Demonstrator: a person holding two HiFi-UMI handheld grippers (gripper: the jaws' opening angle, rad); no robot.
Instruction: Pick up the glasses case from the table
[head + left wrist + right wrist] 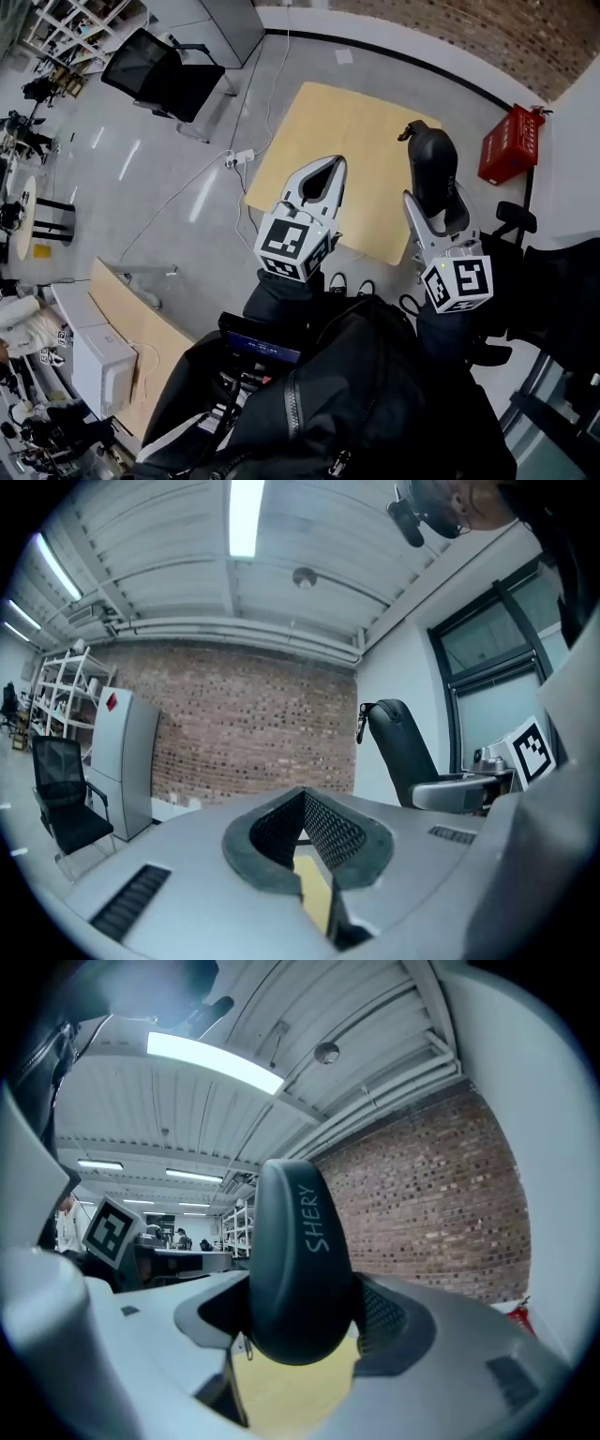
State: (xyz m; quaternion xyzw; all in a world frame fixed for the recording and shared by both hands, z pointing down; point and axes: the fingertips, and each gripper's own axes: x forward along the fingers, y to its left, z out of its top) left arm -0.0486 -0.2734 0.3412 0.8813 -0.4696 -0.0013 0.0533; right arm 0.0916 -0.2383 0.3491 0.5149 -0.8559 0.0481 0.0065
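Since the right gripper (436, 208) has its 2 jaws clamped on the glasses case (433, 167), I read the case as held in the air, clear of the tabletop. It is a dark, rounded zip case, standing on end between the jaws, with its upper end rising well past the fingertips. From the right gripper view (300, 1312) I see the word SHERY printed up its side (295, 1260), and a small zipper pull (246, 1344) hangs at its lower left. The left gripper view shows the same case (398, 752) off to the right.

From the head view, the case sits over the right corner of the pale wooden table (328, 122). I can see the same pale wood under the case in the right gripper view.

The left gripper (330, 169) hovers beside it, over the table's near edge and apart from the case. Its 2 jaws meet at the tips with nothing between them, and its own view (302, 799) shows only a sliver of tabletop through the gap behind the tips.

Beyond the table, a red crate (511, 143) stands by the wall at the right. A black office chair (159, 80) stands on the grey floor at the upper left.
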